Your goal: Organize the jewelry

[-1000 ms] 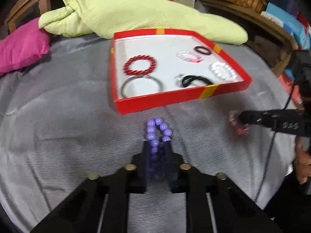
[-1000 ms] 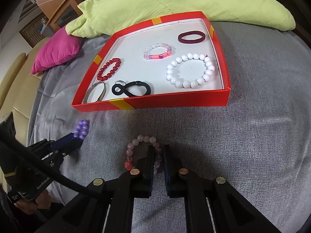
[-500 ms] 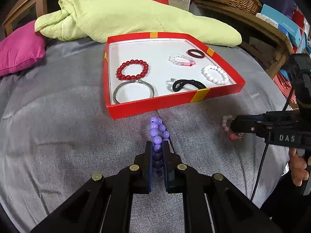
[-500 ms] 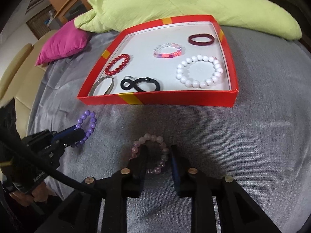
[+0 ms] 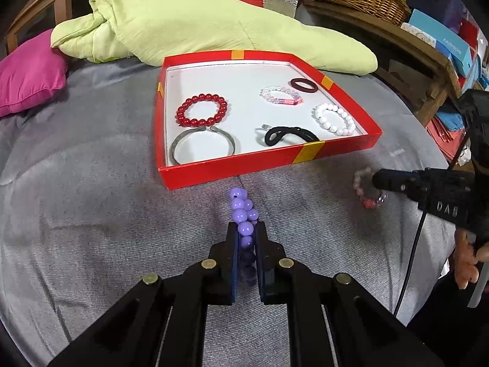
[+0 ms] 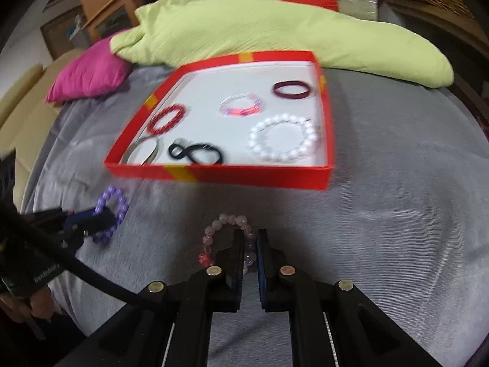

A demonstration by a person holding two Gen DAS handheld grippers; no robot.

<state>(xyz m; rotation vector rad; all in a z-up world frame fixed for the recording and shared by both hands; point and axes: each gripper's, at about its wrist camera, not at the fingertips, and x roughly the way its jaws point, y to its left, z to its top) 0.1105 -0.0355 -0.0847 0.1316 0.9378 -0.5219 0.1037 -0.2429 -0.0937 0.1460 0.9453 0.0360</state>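
Two grippers clamped: left gripper (image 5: 246, 232) on glossy purple bead bracelet (image 5: 241, 206), right gripper (image 6: 250, 237) on pale pink bead bracelet (image 6: 227, 221).

Six bracelets (image 5: 202, 113) lie in the tray (image 5: 232, 172), cushions (image 5: 214, 27) behind.

Little could be read. At the right edge of the left wrist view, the black plastic body of the right gripper (image 5: 377, 180) carried pale raised letters, seemingly "DAS", seen back to front. In the upper right, a blue cardboard box (image 5: 440, 41) on the wooden shelf bore white lettering, probably "FASHION", upside down. Other printing was too blurred.
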